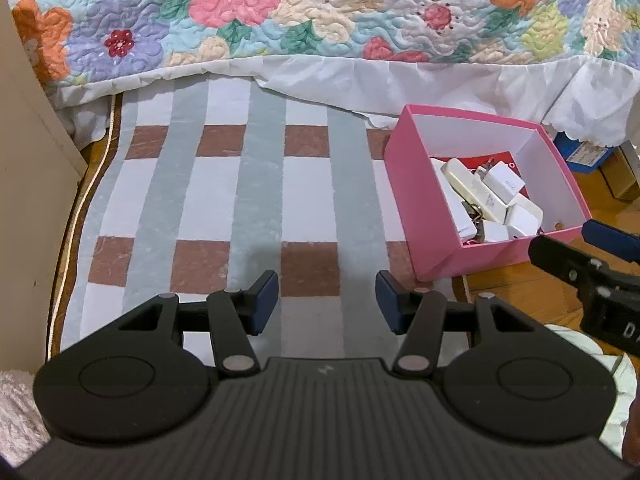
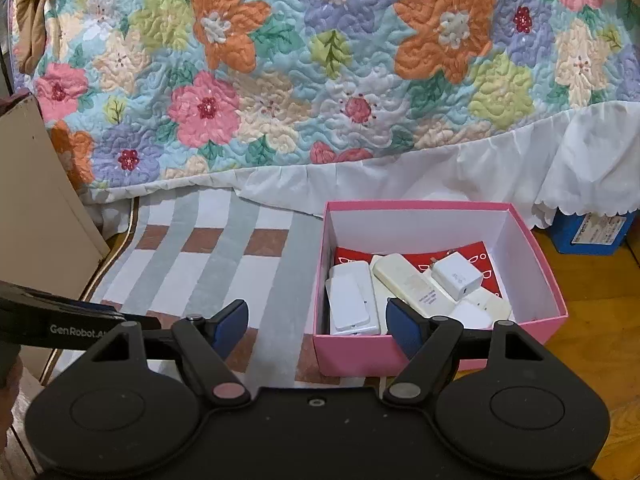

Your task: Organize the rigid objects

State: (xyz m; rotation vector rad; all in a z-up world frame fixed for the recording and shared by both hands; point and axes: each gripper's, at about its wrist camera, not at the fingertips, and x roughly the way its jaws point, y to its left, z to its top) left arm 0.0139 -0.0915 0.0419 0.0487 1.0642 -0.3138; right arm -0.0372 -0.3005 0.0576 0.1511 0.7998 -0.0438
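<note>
Box (image 2: 436, 344) sat full on rug's (image 1: 256, 200) right; both grippers (image 1: 326, 300) (image 2: 316, 322) spread, empty. Risked bumping box.

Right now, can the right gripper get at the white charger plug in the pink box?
Probably yes. The right gripper is open and empty, hanging just above the near wall of the pink box. The box has no lid, and the white charger plug lies on top of the pile, uncovered.
</note>
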